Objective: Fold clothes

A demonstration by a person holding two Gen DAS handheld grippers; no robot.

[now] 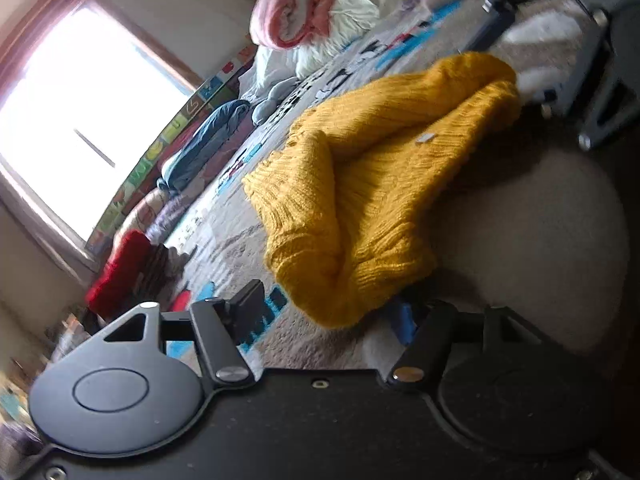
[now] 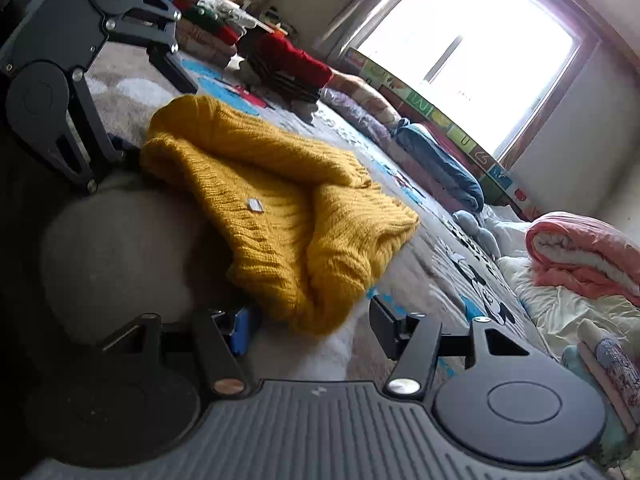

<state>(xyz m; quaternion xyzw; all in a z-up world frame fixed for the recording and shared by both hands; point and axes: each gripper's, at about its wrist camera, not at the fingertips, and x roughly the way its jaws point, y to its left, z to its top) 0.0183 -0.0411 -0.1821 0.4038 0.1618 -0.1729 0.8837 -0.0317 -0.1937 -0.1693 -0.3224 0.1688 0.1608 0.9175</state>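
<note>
both jaws spread, left gripper [image 1: 326, 314] and right gripper [image 2: 306, 326] flanking near sweater [image 1: 376, 184] hem, ready to pinch.

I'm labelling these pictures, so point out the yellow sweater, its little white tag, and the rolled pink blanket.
yellow sweater [image 1: 372, 184]: left wrist view, knit body.
white tag [image 2: 255, 205]: right wrist view, tag centre.
pink blanket [image 2: 576, 248]: right wrist view, rolled outer layer.

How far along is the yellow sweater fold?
Done: the yellow sweater lies doubled over on the patterned blanket, one layer lapped on another. In hand: nothing; the left tongs and right tongs are open at its near edge, gripping no cloth. Left: it is bunched and uneven, so it needs squaring, and loose clothes wait by the window.
</note>
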